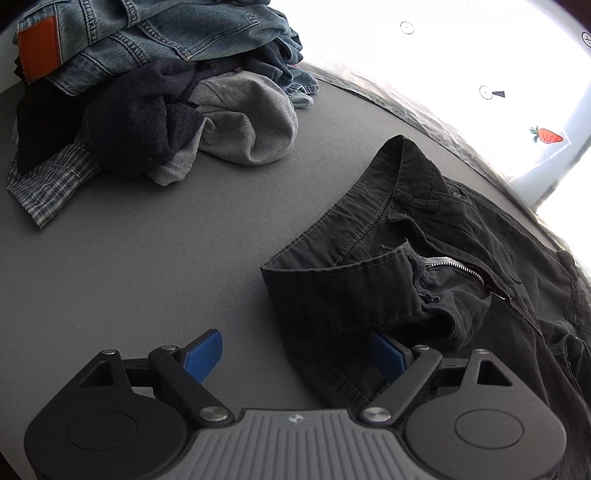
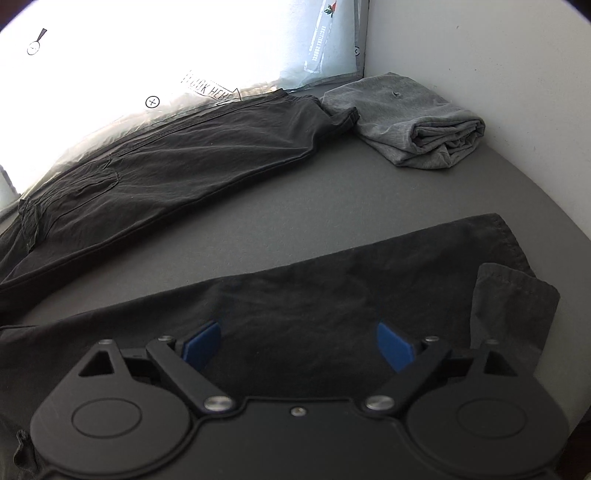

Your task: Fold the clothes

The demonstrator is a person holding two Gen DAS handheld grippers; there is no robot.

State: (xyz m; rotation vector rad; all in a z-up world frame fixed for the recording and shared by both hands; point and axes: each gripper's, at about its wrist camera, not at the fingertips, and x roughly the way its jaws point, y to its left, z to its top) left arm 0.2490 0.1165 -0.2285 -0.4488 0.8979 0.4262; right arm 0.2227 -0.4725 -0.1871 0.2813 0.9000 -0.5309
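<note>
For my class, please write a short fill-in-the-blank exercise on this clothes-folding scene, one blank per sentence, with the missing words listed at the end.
1. The black trousers lie on the grey table with their zip ____.
2. The patch on the jeans topping the unfolded pile is ____ in colour.
3. The folded garment in the corner by the wall is ____ in colour.
4. The right gripper hovers over a trouser leg with its jaws ____.

Missing words: open; orange; grey; open
</note>
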